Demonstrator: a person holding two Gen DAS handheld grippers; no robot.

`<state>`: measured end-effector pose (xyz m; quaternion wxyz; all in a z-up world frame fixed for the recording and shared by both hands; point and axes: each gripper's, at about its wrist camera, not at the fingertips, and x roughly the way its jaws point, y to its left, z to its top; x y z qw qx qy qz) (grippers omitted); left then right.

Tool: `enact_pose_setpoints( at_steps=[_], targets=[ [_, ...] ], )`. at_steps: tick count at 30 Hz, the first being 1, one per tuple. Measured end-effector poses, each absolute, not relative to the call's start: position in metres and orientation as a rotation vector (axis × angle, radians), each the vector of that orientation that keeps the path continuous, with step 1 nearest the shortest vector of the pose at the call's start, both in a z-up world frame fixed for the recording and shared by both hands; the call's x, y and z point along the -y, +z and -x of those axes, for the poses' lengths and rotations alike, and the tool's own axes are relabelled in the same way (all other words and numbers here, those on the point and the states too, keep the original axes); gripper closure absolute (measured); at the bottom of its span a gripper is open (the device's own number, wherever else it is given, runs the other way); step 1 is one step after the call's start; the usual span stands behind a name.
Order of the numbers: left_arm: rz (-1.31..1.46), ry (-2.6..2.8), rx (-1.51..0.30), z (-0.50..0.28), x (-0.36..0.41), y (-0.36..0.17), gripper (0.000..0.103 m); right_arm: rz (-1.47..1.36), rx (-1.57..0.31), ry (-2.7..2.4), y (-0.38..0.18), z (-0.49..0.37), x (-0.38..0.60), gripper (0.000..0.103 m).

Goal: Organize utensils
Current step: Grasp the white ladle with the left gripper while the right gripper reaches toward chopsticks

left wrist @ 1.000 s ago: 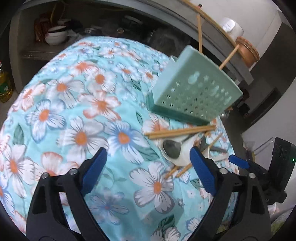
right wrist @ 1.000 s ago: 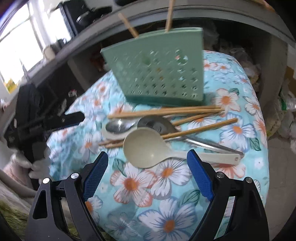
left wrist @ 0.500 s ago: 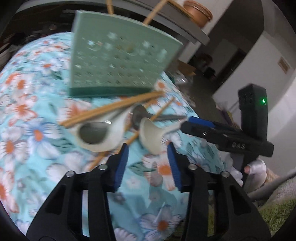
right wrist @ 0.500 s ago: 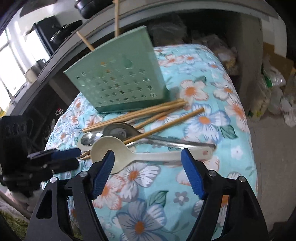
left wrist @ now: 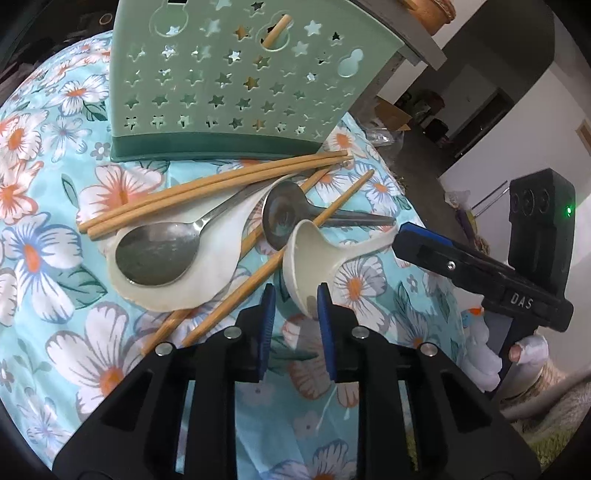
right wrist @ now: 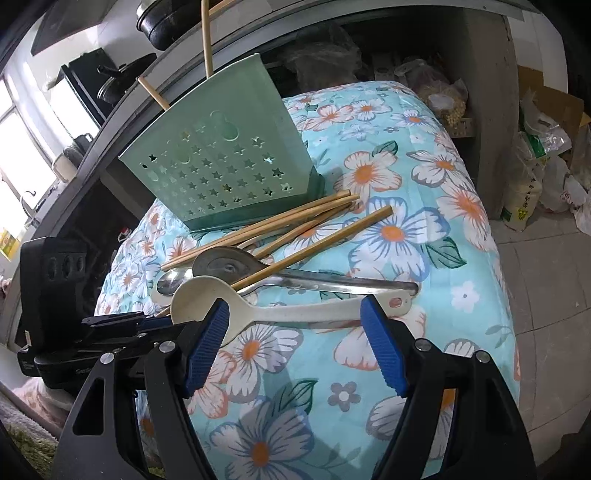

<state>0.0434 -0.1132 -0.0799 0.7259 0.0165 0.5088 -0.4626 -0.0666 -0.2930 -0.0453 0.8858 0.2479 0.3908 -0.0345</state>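
Closing around the bowl of the cream plastic spoon (left wrist: 314,254), the left gripper (left wrist: 293,306) has its blue fingers (left wrist: 266,317) narrowed to a small gap; the spoon's rim sits between them, the right pad against it, though whether both pads press cannot be told. The right gripper (right wrist: 295,328) holds its fingers (right wrist: 207,339) wide apart, straddling the same spoon's handle (right wrist: 306,312) without gripping it; the left finger lies just beside the neck, the right one near the handle's end.

The spoon lies on the flowered turquoise cloth (left wrist: 44,236) that covers the desk. Just beyond it rests a metal spoon (left wrist: 284,214) with its long handle running to the right, and a chopstick (left wrist: 277,258) crosses over it. To the left, another metal spoon (left wrist: 155,251) nests inside a white ceramic spoon (left wrist: 207,280). Behind these, more chopsticks (left wrist: 214,184) lie in a loose bundle against the base of the green utensil holder (left wrist: 236,81).

The holder, pierced with star cut-outs, stands upright at the far side of the pile, with two chopsticks (right wrist: 207,40) already poking out of its top. Past it runs a grey shelf edge (right wrist: 332,22).
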Motion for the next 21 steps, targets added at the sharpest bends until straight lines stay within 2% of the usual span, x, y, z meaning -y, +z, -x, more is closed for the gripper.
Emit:
enact_pose_setpoints(
  at_steps=[12,19,21],
  targets=[
    [-0.056,-0.949,-1.117,-0.044,0.119,-0.077,0.099,-0.536,-0.796,-0.072,-0.041,0.072,0.304,0.033],
    [-0.009,-0.903,-1.068,-0.05,0.078,-0.054,0.099,-0.446,-0.736,-0.065,-0.012,0.066,0.302,0.034],
    [0.01,-0.877,-1.053,-0.053,0.063,-0.049,0.099,-0.423,-0.732,-0.043,-0.007,0.059,0.297,0.037]
  ],
)
